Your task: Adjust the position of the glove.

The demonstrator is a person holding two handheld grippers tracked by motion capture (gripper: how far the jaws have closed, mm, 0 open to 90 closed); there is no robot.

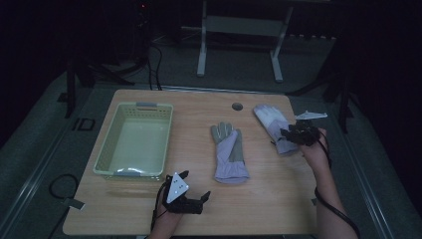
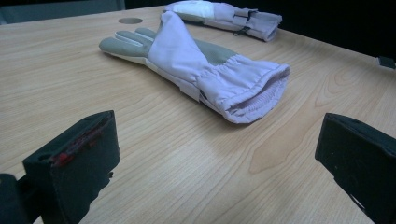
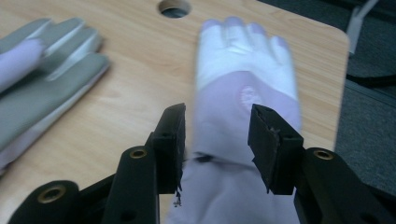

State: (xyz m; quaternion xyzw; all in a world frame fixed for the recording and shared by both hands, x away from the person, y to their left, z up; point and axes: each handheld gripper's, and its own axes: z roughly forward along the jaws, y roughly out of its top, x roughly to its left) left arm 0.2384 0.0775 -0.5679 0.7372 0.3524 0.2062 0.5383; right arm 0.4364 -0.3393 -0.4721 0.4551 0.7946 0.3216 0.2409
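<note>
- Right gripper over the right-hand glove near the table's right edge, close above its wrist part
- In the right gripper view, jaws partly open, one on either side of this glove at the wrist; whether the pads press the cloth, cannot tell; nothing clearly clamped
- That glove lying flat, white back and fingertips pointing toward the far edge of the table, lilac cuff toward the near side, under the gripper
- Left gripper low above the table near the front edge, just in front of the basket's near right corner
- In the left gripper view, jaws spread wide, nothing between them but bare table
- Middle glove flat at the table's centre, grey fingers toward the far edge, lilac cuff toward the near edge, well apart from both grippers
- Seen along the left gripper's jaws, this middle glove ahead with its open gathered cuff turned toward the camera, the other glove beyond it
- Pale green basket on the table's left part, with nothing in it, apart from both gloves
- Round cable hole in the table near the far edge, between the fingertips of the two gloves
</note>
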